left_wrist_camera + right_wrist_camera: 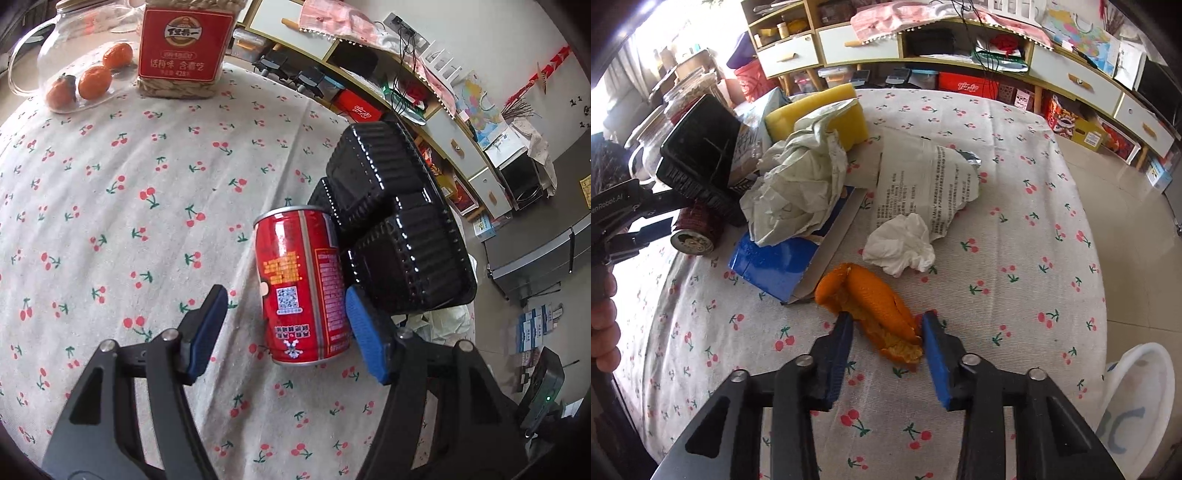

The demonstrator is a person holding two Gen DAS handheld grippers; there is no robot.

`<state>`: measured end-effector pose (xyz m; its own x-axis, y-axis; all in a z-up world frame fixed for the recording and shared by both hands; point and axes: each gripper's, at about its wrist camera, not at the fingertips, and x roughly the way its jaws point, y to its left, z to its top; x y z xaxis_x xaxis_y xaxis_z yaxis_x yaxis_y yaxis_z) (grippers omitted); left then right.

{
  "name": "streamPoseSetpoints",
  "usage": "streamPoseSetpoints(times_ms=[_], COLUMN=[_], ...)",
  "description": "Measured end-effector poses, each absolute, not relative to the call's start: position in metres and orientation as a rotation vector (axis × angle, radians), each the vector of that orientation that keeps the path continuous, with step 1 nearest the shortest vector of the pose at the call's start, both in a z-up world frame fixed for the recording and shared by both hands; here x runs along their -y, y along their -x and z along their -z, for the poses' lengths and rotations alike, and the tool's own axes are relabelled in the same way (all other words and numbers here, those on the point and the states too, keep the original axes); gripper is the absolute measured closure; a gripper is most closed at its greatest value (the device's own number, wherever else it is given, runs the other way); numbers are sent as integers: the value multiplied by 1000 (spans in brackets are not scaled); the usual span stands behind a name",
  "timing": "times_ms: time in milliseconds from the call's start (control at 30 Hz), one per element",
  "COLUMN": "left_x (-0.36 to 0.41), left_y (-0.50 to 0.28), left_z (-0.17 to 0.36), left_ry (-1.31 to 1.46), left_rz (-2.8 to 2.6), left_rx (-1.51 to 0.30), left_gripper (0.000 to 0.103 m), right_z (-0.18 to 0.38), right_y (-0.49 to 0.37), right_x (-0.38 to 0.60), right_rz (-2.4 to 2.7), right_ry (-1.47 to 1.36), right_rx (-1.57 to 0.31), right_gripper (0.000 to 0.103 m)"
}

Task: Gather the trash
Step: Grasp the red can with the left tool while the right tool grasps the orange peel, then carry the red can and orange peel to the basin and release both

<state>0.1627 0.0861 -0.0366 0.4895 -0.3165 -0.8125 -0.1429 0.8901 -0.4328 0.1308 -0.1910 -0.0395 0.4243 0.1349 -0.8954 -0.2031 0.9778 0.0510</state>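
I'm over a table dressed in a cherry-print cloth, with low shelving crammed with boxes along the far wall. My left gripper reaches in low and level over the cloth, jaws spread wide, and the red can sits right between the blue pads: the right pad touches or nearly touches its side, the left pad stands clear. A black plastic tray, tipped up, leans just beyond the right fingertip against the can. On the other side, my right gripper angles down at the cloth, jaws parted, and the orange peel lies between the fingertips and runs on ahead of them. Past it sit a crumpled tissue and a printed paper.
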Motion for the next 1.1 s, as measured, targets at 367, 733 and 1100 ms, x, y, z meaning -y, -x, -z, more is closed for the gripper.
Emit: streamPoseSetpoints(times_ms=[367,733,1100], left_x=[-116,-85,-80], left_y=[-144,-166,-163], left_z=[38,45,42], left_ry=[570,505,408], left_rz=[101,146,122], left_rx=[-1033,-1079,-1058], left_gripper=[36,34,47], right_z=[23,8,-6], right_y=[-118,-108,-97], right_x=[192,196,215], right_rz=[-245,-259,-236], right_ry=[5,-56,-118], right_rx=[-1086,-1058,-1021], right_gripper=[90,91,91])
